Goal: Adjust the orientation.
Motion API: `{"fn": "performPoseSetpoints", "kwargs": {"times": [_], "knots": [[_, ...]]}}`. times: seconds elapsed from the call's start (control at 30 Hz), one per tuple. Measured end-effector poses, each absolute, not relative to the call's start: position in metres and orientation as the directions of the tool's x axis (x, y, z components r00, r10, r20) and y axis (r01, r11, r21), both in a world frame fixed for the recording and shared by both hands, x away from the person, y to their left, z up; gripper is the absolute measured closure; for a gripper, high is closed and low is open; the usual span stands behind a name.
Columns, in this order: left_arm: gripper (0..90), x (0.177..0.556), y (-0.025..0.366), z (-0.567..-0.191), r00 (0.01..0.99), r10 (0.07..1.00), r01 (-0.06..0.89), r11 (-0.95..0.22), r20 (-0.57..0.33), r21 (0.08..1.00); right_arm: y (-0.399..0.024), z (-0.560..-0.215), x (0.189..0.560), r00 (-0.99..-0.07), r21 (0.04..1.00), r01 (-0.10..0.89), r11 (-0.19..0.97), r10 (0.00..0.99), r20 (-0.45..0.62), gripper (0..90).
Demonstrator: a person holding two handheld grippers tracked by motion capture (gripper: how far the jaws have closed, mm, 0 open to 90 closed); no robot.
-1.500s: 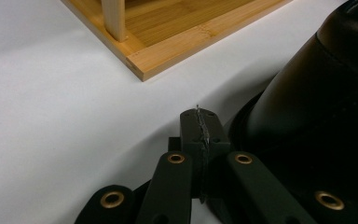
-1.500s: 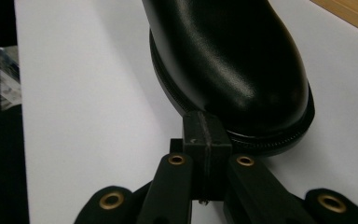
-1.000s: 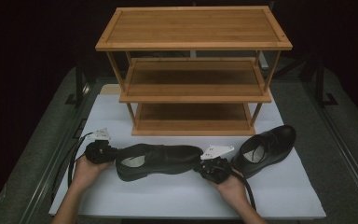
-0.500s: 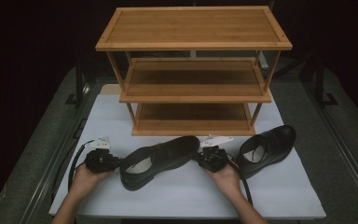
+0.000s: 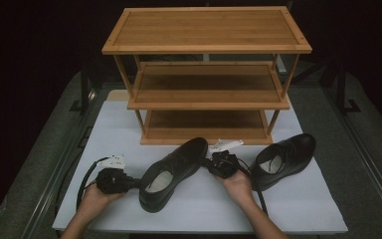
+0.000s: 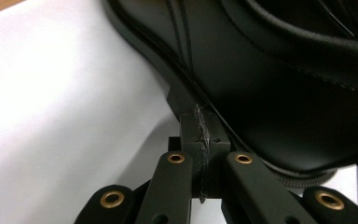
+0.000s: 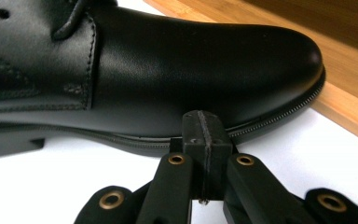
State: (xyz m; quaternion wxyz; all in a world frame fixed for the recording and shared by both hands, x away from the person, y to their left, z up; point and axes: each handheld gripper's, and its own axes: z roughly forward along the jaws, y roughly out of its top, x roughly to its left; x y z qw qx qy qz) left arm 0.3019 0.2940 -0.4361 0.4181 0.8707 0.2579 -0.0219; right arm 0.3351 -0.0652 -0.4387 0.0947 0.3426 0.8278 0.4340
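Shoes we count two: glossy black leather shoe (image 5: 171, 172) between our closed left gripper (image 5: 129, 183) and closed right gripper (image 5: 210, 164); second black shoe (image 5: 284, 158) beside.

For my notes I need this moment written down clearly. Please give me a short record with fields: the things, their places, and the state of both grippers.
shoe in hand: black shoe, lying slantwise on the white mat, toe toward the rack
second shoe: black shoe at the right, on the mat
rack: wooden three-shelf rack, shelves bare
left gripper: jaws shut, tip against the shoe's heel end
right gripper: jaws shut, tip against the shoe's toe side
hold: shoe pressed between the two shut tips, not clamped in either
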Motion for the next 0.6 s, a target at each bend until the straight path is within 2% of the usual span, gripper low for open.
{"fn": "performPoseSetpoints", "kwargs": {"times": [0.37, 0.6], "knots": [[90.0, 0.287, 0.264, -0.436, 0.907, 0.334, 0.412, -0.568, -0.258, 0.712, -0.056, -0.436, 0.348, -0.755, 0.783, 0.486, 0.389, 0.637, 0.153, 89.9], [90.0, 0.284, 0.253, -0.436, 0.916, 0.303, 0.396, -0.578, -0.263, 0.714, -0.053, -0.437, 0.353, -0.757, 0.783, 0.491, 0.382, 0.632, 0.167, 90.0]]}}
